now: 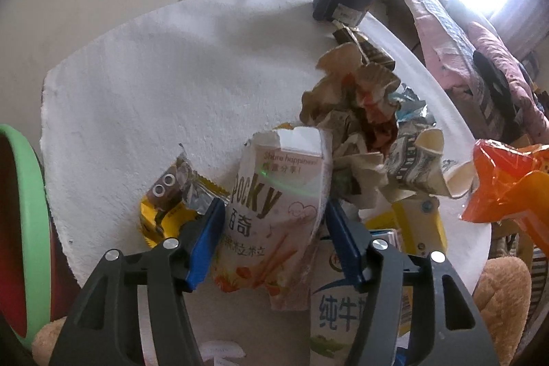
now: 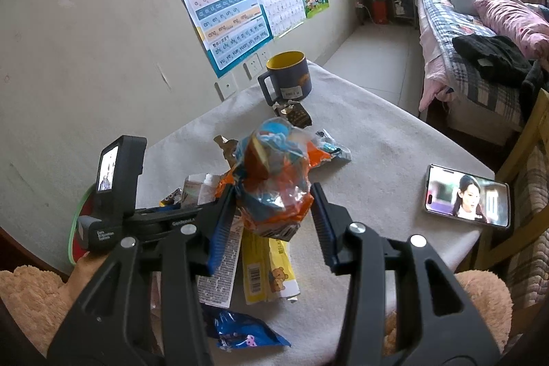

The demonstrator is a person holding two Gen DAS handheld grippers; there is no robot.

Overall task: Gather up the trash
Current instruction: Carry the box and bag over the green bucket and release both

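Observation:
My left gripper (image 1: 274,211) is shut on a pink-white Pocky wrapper (image 1: 271,211), held between its blue pads above the white table (image 1: 154,91). Crumpled brown paper (image 1: 357,112) lies just beyond it, a yellow snack wrapper (image 1: 171,201) to its left and a milk carton (image 1: 339,307) below. My right gripper (image 2: 274,194) is shut on an orange and blue crinkled snack bag (image 2: 274,180), lifted above the table. Under it lie a yellow wrapper (image 2: 264,270), a white wrapper (image 2: 219,266) and a blue wrapper (image 2: 240,328). The orange bag also shows in the left wrist view (image 1: 507,180).
A dark blue mug (image 2: 288,78) with yellow inside stands at the table's far edge, a dark wrapper (image 2: 295,114) before it. A phone (image 2: 466,196) playing video lies at the right edge. A green-rimmed red bin (image 1: 24,222) is at the left. A bed (image 2: 480,57) stands at the right.

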